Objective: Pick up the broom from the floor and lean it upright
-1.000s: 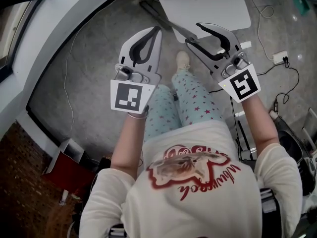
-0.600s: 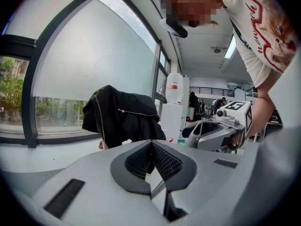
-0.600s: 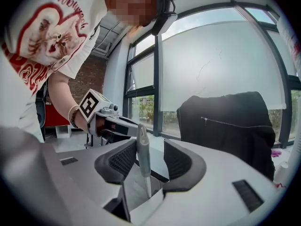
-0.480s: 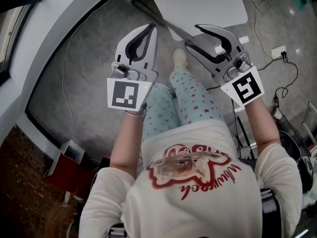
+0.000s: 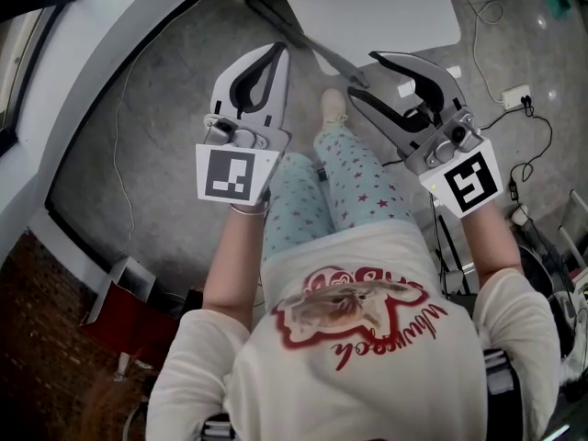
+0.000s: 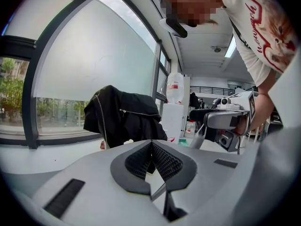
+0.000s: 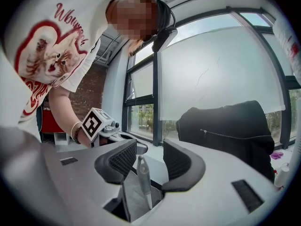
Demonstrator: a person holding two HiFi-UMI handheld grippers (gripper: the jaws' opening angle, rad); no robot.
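Observation:
The broom's thin grey handle [image 5: 322,51] runs slantwise over the floor from a darker, wider end [image 5: 262,9] by the white table down to my right gripper [image 5: 361,75]. That gripper is open, and the handle's rounded tip [image 7: 142,178] stands between its jaws without either pad pressing on it. My left gripper [image 5: 276,51] hovers beside it on the left, apart from the broom. Its ribbed pads [image 6: 164,161] meet at the tip and hold nothing. The right gripper [image 6: 230,119] shows in the left gripper view at the right.
A white table [image 5: 386,7] stands just beyond the grippers, over part of the broom. The person's legs and a shoe [image 5: 335,108] are below the grippers. Cables and a power strip [image 5: 516,99] lie at the right, a red box [image 5: 129,324] at the lower left. A black jacket [image 6: 122,117] hangs by the curved window.
My right gripper has shifted a little to the right and back toward the person, still open by the handle's end. The left gripper has hardly moved and stays shut.

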